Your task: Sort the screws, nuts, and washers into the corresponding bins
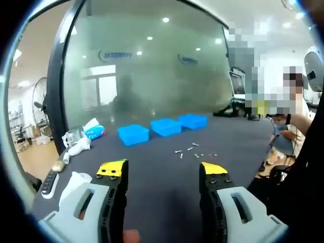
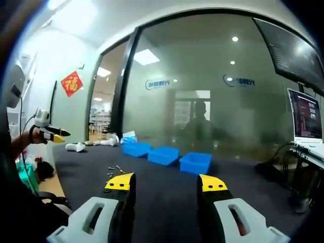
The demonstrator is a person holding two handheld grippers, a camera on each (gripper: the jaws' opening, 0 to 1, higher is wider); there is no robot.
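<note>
We hold both tongs high above the dark table (image 1: 167, 202), and neither has reached the work yet. The left gripper (image 1: 163, 169) has its jaws spread wide with nothing between them, and the right gripper (image 2: 166, 182) is likewise parted and empty.

The small hardware (image 1: 191, 151), which we take for the screws, nuts and washers though the pieces are too tiny to tell apart, lies scattered loose on the table just in front of the three blue bins (image 1: 164, 126). The bins sit in a row near the glass wall, and the scatter is nearer to us than the bins. In the right gripper view the same bins (image 2: 163, 155) stand beyond the hardware (image 2: 114, 171), which lies to their left. To the left of the bins in the left gripper view rests some clutter: a tissue pack (image 1: 92, 130) and white objects.

Our judgement is that the step in hand is the approach. To do it well we bring one gripper low toward the scatter, single out one piece standing apart from its neighbours, and narrow the jaws before touching down so the tips straddle just that piece. Flat washers will likely resist pinching off the table
</note>
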